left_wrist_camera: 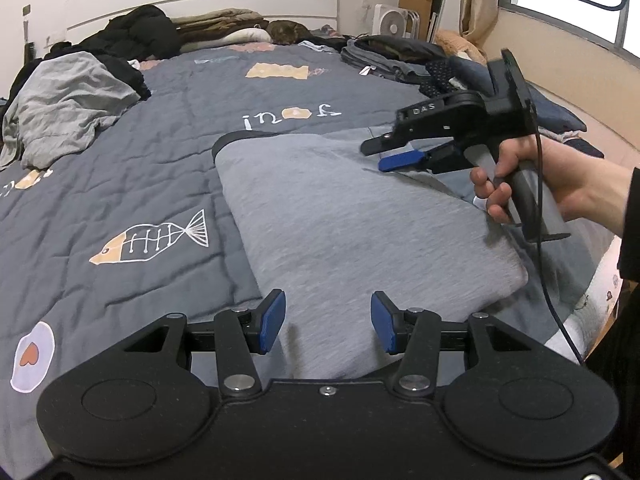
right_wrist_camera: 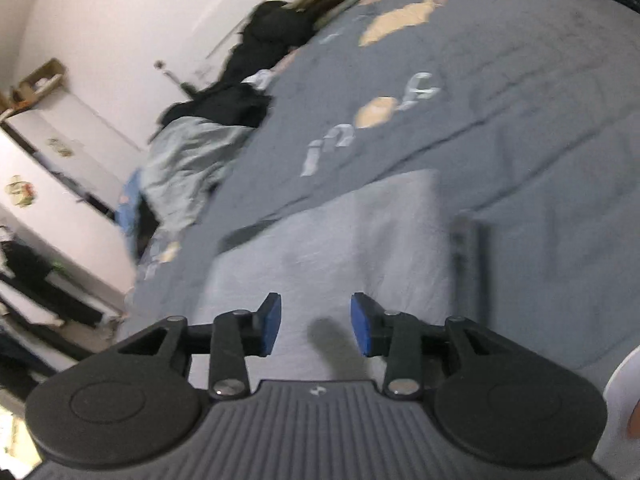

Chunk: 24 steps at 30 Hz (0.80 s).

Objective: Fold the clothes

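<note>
Left wrist: low over the bed [left_wrist_camera: 120,168], facing the headboard [left_wrist_camera: 200,4].
Right wrist: close above, tilted, blurred, looking leftward.
Shared: grey folded garment [left_wrist_camera: 360,220], quilt lettering [left_wrist_camera: 292,116].

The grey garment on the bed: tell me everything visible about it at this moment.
The grey garment is a heathered, soft-looking knit, folded into a rough rectangle with a dark band along its far edge. It lies flat on the quilt near the bed's front edge, with mild ripples. Both claws are open and hold nothing: the left claw sits above its near end, the right claw above its far right part. Contact cannot be told.
</note>
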Tool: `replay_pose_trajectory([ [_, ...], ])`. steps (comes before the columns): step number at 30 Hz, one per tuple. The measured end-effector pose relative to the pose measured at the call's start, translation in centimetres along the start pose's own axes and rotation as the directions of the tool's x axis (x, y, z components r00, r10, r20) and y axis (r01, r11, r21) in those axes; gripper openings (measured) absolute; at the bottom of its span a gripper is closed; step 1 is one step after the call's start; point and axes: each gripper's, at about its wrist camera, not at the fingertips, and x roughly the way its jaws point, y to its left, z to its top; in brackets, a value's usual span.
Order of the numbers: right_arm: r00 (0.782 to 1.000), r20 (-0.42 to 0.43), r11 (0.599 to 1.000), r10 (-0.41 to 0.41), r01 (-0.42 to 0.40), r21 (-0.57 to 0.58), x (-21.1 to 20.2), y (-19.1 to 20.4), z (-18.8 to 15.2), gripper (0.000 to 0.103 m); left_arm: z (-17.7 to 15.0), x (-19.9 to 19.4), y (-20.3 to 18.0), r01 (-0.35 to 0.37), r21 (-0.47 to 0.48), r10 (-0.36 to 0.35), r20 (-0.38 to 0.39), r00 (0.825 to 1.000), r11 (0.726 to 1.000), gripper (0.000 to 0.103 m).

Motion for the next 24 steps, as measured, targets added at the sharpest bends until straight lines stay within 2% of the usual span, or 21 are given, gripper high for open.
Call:
replay_pose_trajectory([
  [3, 0.999, 0.020, 0.999, -0.049, 0.048, 0.021, 0.6, -1.7, 0.4, 0.035, 0.0, 0.1, 0.3, -0.003, -0.007, 0.003, -0.005, 1.000, 1.000, 0.047],
  [8, 0.995, 0.072, 0.998, -0.064, 0.062, 0.034, -1.2, -2.7, 1.2, 0.037, 0.0, 0.2, 0.5, 0.003, -0.011, -0.003, -0.003, 1.000, 1.000, 0.047],
  [13, 0.982, 0.158, 0.994, -0.107, 0.110, -0.013, -2.5, -3.0, 2.4, 0.042, 0.0, 0.1, 0.3, 0.009, -0.005, -0.009, -0.004, 1.000, 1.000, 0.047],
  [16, 0.985, 0.129, 0.993, -0.119, 0.119, 0.008, -1.4, -3.7, 2.3, 0.044, 0.0, 0.2, 0.2, 0.009, -0.001, -0.009, -0.007, 1.000, 1.000, 0.047],
  [21, 0.986, 0.085, 0.986, -0.146, 0.152, -0.072, 0.9, -2.8, 1.0, 0.044, -0.1, 0.3, 0.2, 0.005, 0.002, -0.005, -0.011, 1.000, 1.000, 0.047],
  [23, 0.979, 0.082, 0.982, -0.184, 0.188, -0.035, 1.7, -3.2, 0.8, 0.044, -0.2, 0.4, 0.2, 0.002, 0.003, -0.002, -0.014, 1.000, 1.000, 0.047],
  [24, 0.975, 0.082, 0.978, -0.205, 0.208, -0.030, 1.8, -3.4, 0.7, 0.049, -0.2, 0.4, 0.2, 0.001, 0.003, -0.001, -0.016, 1.000, 1.000, 0.047],
])
